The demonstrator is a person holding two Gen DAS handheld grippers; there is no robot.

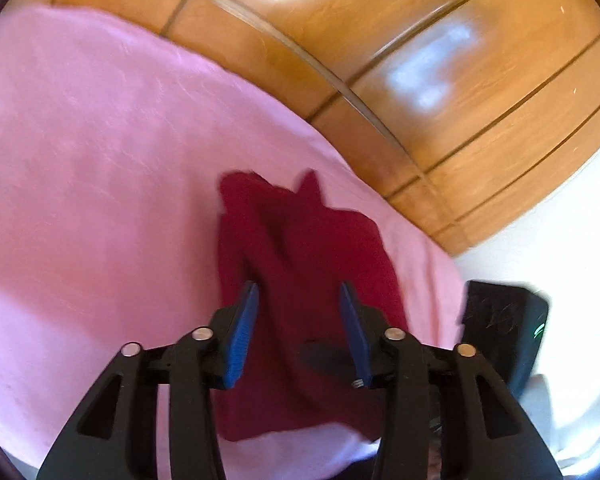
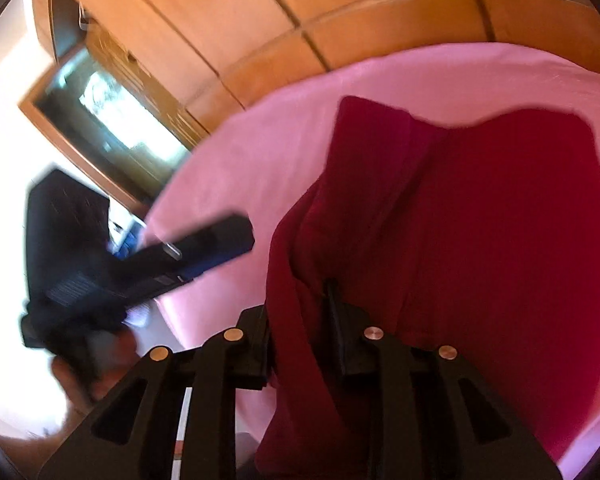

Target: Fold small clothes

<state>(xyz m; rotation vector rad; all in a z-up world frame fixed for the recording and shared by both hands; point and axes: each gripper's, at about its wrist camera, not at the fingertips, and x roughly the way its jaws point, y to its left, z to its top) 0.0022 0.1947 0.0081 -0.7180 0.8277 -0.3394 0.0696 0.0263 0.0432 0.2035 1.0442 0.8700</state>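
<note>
A dark red garment [image 1: 300,280] lies crumpled on a pink sheet [image 1: 100,160]. My left gripper [image 1: 299,292] is open above its near part, blue pads [image 1: 242,336] apart with nothing between them. In the right wrist view the same garment [image 2: 480,240] spreads over the pink sheet [image 2: 236,168]. My right gripper [image 2: 300,312] has a fold of the red cloth between its black fingers [image 2: 342,332] and lifts it; the fingertips are partly hidden by cloth. The left gripper [image 2: 204,248] shows blurred at the left of that view.
A wooden wardrobe wall [image 1: 420,60] rises behind the bed. A black box-like object [image 1: 508,320] stands at the right edge of the bed. In the right wrist view a mirror or window [image 2: 112,120] sits in the wooden wall at left.
</note>
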